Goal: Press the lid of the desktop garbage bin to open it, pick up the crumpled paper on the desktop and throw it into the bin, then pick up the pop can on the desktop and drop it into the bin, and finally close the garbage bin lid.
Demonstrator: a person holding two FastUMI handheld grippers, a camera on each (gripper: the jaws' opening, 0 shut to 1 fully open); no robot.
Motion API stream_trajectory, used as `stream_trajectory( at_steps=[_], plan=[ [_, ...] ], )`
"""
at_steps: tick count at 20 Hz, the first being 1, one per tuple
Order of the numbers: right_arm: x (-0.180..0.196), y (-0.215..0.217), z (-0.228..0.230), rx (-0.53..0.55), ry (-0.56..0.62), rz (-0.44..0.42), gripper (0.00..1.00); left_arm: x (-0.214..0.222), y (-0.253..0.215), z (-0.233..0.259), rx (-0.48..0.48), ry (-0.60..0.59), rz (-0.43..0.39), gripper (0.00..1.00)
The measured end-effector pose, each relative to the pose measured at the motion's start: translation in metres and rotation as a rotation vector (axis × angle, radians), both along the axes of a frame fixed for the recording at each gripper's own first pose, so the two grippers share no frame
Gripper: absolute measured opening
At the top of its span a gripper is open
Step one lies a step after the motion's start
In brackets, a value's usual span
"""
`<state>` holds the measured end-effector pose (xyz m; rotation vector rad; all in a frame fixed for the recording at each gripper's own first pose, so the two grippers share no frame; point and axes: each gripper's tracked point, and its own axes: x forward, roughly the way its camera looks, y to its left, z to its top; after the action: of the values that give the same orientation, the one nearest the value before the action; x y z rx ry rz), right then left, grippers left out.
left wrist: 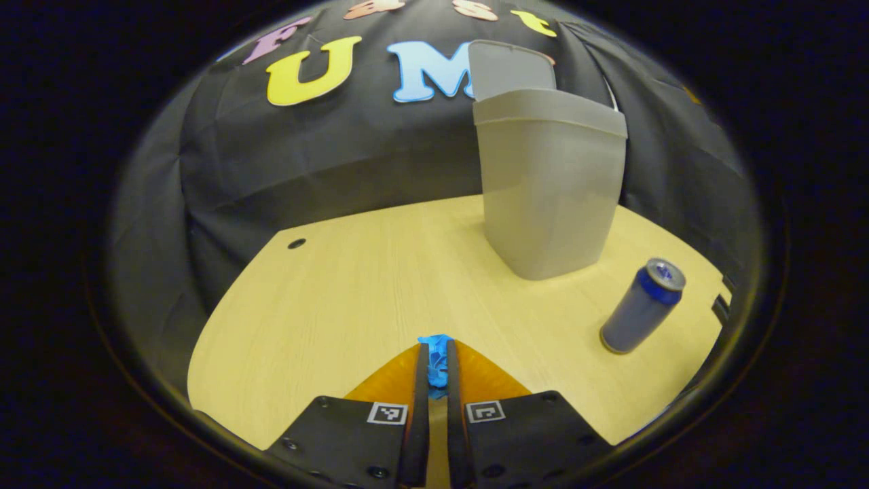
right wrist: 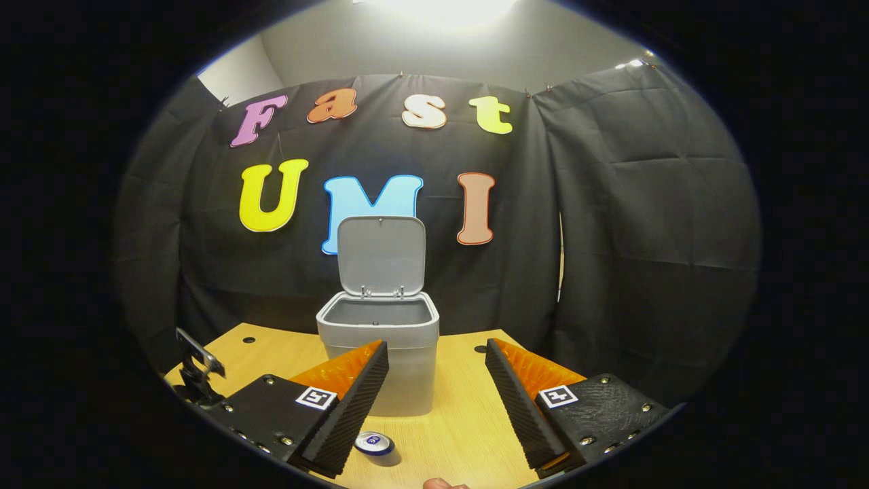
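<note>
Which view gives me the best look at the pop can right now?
The left gripper view: the pop can stands whole on the desk, right of the bin, body and top visible. The right gripper view catches just its top low beside the right gripper, partly hidden.

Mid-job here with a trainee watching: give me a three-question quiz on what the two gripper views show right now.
1. True or false: the bin lid is closed.
2. What is clamped by the left gripper?
A. pop can
B. crumpled paper
C. nothing
3. Fill in: the pop can stands upright on the ____, beside the bin.

Key:
1. False; it stands raised.
2. B; the blue crumpled paper sits pinched between the fingers. The right gripper is open, holding nothing.
3. desktop.
</note>
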<state>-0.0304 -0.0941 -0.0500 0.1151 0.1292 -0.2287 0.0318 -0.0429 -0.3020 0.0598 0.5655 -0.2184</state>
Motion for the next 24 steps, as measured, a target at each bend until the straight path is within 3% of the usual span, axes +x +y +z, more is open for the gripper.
stream_trajectory(
  at_steps=[5, 7, 8, 16, 21, 24],
  plan=[
    [-0.003, -0.013, 0.005, -0.074, -0.039, 0.010, 0.93, 0.025, -0.025, 0.068, -0.049, -0.106, -0.015, 0.19],
    [-0.002, -0.015, 0.006, -0.100, -0.042, 0.025, 0.93, 0.036, -0.036, 0.093, -0.079, -0.142, -0.021, 0.15],
    [-0.001, -0.016, 0.007, -0.104, -0.045, 0.029, 0.93, 0.042, -0.044, 0.107, -0.100, -0.161, -0.027, 0.19],
    [0.007, -0.020, -0.004, -0.078, -0.029, 0.047, 0.93, 0.100, -0.108, 0.215, -0.210, -0.333, -0.114, 0.19],
    [0.010, -0.038, -0.013, -0.074, -0.016, -0.008, 0.93, 0.138, -0.135, 0.246, -0.321, -0.363, -0.114, 0.19],
    [0.011, -0.045, -0.022, -0.055, 0.003, -0.035, 0.93, 0.163, -0.146, 0.253, -0.324, -0.375, -0.117, 0.19]
  ],
)
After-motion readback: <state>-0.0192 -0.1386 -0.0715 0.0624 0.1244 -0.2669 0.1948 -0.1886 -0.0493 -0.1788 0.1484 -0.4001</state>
